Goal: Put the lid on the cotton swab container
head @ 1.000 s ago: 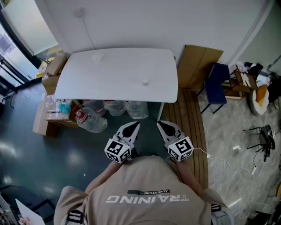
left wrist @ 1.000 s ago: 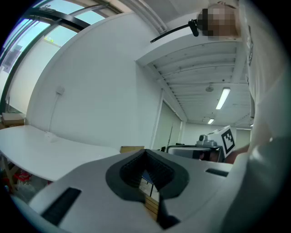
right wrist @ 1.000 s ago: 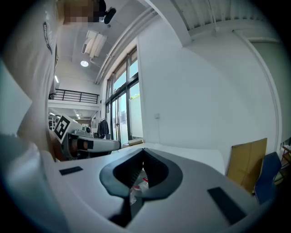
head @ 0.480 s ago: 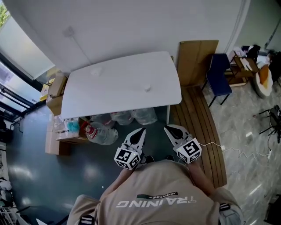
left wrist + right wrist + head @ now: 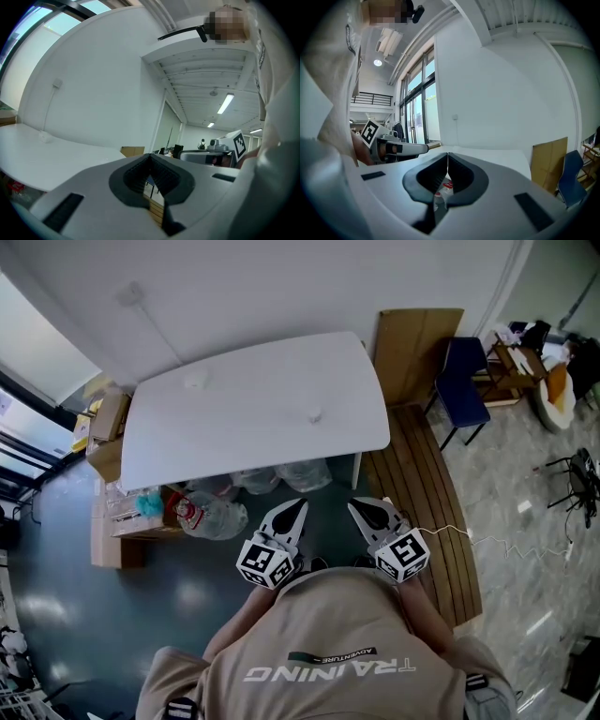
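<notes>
A white table [image 5: 253,427] stands ahead of me against the wall. Two small pale things sit on it, too small to identify: one near the far left [image 5: 195,381], also visible in the left gripper view [image 5: 45,137], and one toward the right [image 5: 314,415]. My left gripper [image 5: 300,506] and right gripper [image 5: 353,506] are held close to the person's torso, short of the table's near edge. Both are shut with nothing between the jaws, as the left gripper view [image 5: 151,156] and right gripper view [image 5: 447,154] show.
Clear plastic bottles and bags [image 5: 220,512] lie under the table. Cardboard boxes [image 5: 105,423] are stacked at its left end. A cardboard sheet [image 5: 412,343] leans on the wall beside a blue chair [image 5: 464,381]. A wooden floor strip [image 5: 422,493] and a white cable [image 5: 487,545] lie to the right.
The head view has shifted slightly, so the table sits a little differently in the frame. Both grippers stay shut, close to the torso.
</notes>
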`<state>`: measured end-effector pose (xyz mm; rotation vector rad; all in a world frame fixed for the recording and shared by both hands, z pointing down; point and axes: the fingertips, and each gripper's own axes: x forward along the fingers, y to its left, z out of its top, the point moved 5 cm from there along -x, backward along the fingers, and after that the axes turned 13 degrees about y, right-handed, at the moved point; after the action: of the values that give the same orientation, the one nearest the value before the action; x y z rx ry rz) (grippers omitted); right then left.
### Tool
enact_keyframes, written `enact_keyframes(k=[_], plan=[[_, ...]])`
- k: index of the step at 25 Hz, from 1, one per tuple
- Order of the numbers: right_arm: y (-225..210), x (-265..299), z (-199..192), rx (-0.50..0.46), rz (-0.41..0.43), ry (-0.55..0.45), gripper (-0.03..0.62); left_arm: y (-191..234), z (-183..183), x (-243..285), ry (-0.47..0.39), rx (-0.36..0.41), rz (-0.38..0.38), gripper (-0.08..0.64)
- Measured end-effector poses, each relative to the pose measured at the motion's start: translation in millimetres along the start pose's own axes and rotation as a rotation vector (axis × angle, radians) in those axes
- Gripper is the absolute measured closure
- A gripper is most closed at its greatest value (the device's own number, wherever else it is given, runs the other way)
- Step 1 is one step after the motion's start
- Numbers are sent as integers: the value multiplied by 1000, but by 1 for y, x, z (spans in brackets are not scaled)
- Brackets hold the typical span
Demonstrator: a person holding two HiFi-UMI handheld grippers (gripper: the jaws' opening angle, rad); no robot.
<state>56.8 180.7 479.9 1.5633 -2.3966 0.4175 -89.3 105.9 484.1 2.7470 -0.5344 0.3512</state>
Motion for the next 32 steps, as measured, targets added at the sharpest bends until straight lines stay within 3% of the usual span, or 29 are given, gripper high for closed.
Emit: enact_keyframes(k=[8,16,25,32], plan=[[-1,23,4,16,-63,21,574,33,-6,1,19,-26,-30,548],[-18,47,13,-3,-12,44,574,56,-8,16,5,-78,6,548],[-85,79,38,-51,32,3,574,77,31,60,-24,-39,73,548],[-135,91,46,-46,109,-3,574,88,51,104,-31,-63,143,548]])
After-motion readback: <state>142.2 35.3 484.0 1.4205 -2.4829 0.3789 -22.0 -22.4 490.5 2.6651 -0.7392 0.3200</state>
